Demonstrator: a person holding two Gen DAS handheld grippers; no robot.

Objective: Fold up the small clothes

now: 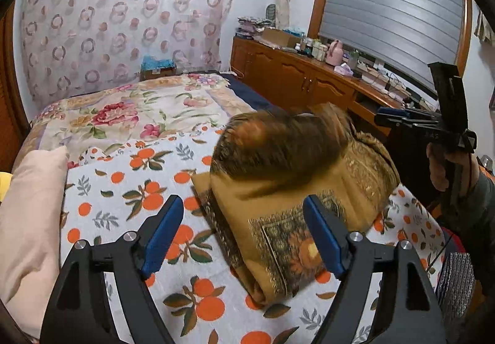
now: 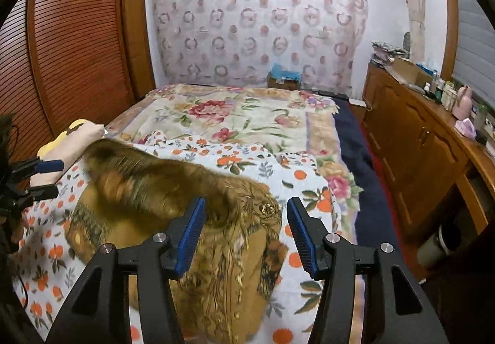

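A mustard-brown patterned cloth with darker floral borders [image 1: 297,195] lies bunched and partly folded on the white bedsheet printed with oranges and green leaves [image 1: 130,189], toward the near right side of the bed; its upper flap is motion-blurred, so its exact fold cannot be told. To the left of the cloth the sheet shows open, flat room as far as the pale pink pillow [image 1: 31,214] at the bed's left edge; beyond it a cream floral blanket [image 1: 130,109] covers the far half of the bed up to the sheer curtain with ring patterns [image 1: 123,22]. In the right wrist view a dark blue strip [image 2: 355,152] runs along the bed's right edge, beside the wooden cabinet with panelled doors [image 2: 411,140]. The left gripper [image 1: 244,232] hovers above the cloth's near corner with its blue-padded jaws spread wide, gripping nothing. The right gripper [image 2: 246,232] likewise stands wide apart over the crumpled cloth, with fabric visible between the jaws but not pinched. The cloth looks soft and thick, with ornate woven-looking motifs; the gripper pads are ribbed blue, mounted on black frames.
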